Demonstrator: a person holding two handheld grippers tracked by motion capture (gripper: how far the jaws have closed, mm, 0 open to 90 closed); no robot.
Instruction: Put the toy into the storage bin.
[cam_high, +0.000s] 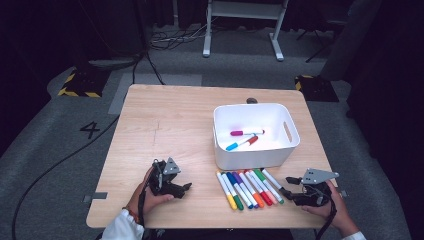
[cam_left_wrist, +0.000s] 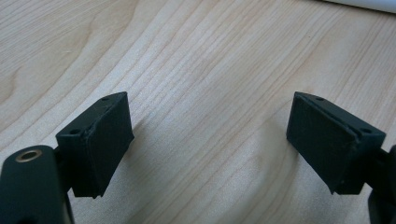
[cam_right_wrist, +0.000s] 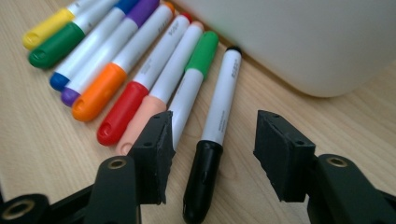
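Observation:
A row of several capped markers (cam_high: 248, 189) lies side by side on the wooden table (cam_high: 165, 120), just in front of a white bin (cam_high: 289, 150). The black-capped marker (cam_right_wrist: 212, 135) is the rightmost of the row. My right gripper (cam_right_wrist: 215, 149) is low over the table with its jaws on either side of that marker's cap; a gap shows on both sides, so it is open. In the high view the right gripper (cam_high: 289, 187) points left at the row's right end. My left gripper (cam_high: 186, 189) rests on the table to the left, open, with bare wood between its pads (cam_left_wrist: 102, 140).
Inside the white bin (cam_right_wrist: 299, 42) lie a pink-capped marker (cam_high: 245, 133) and a blue-and-red one (cam_high: 242, 143). The bin stands right behind the marker row. Bare wood spreads over the table's left and far parts. Cables run across the floor beyond.

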